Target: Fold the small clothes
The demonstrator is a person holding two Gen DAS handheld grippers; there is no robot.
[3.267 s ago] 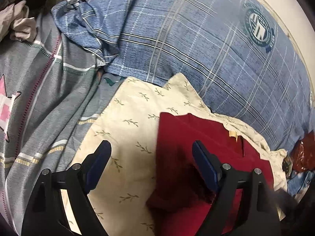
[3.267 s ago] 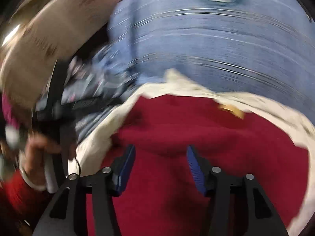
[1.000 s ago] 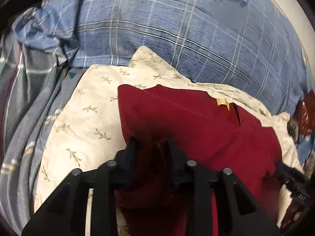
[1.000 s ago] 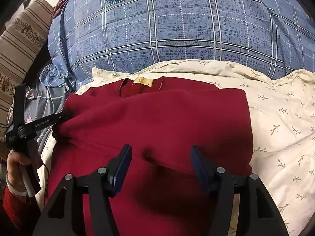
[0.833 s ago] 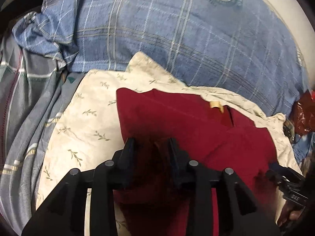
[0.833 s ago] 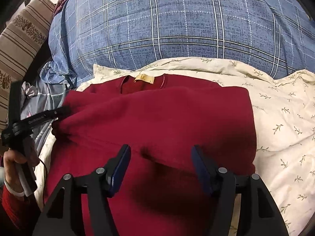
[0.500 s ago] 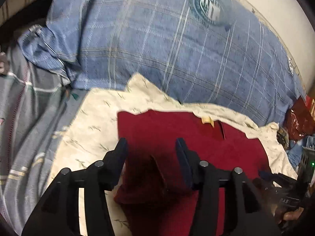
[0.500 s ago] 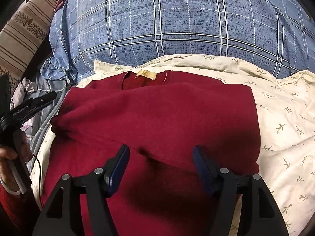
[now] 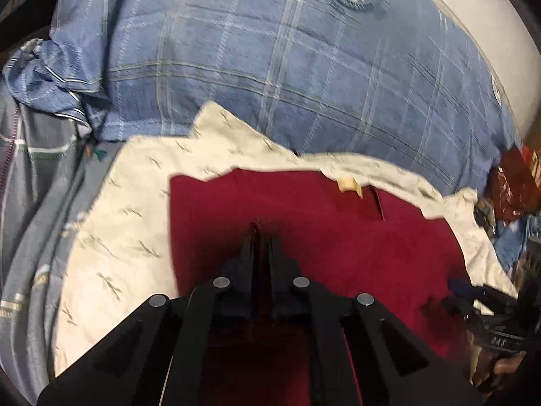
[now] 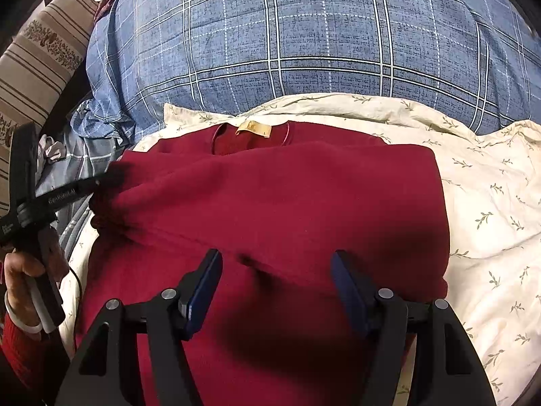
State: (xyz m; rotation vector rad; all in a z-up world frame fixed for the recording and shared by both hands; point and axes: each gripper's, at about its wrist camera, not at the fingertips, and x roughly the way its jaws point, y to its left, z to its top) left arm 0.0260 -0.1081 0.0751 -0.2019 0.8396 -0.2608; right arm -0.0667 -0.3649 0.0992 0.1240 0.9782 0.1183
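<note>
A: Item one, the task's garment?
B: Red sweater [image 10: 287,196], one. It lies on a cream leaf-print sheet [image 10: 490,203] on the bed. Neck is at the far side, with a tan label [image 10: 254,129] showing. A layer is folded across the body, its edge running straight down the right side.

A: Item two, the left tool?
B: Left tool [image 9: 257,233], jaws just closed and now together. Its tips lie against the red cloth at the sweater's left edge, where a bunched fold sits. No cloth shows between the jaws, and whether any is pinched cannot be told. A hand [image 10: 23,270] with a red cuff grips its handle.

A: Item three, the right tool?
B: Right tool [image 10: 276,255], jaws wide, blue pads apart. It hangs over the near middle of the sweater, with red cloth below the gap and nothing gripped.

A: Surroundings?
B: Blue plaid quilt [image 10: 304,34] with a round crest, behind the sheet. Striped cushion [image 10: 40,50], far left. Grey striped bedding [image 9: 33,186], left of the sheet.
</note>
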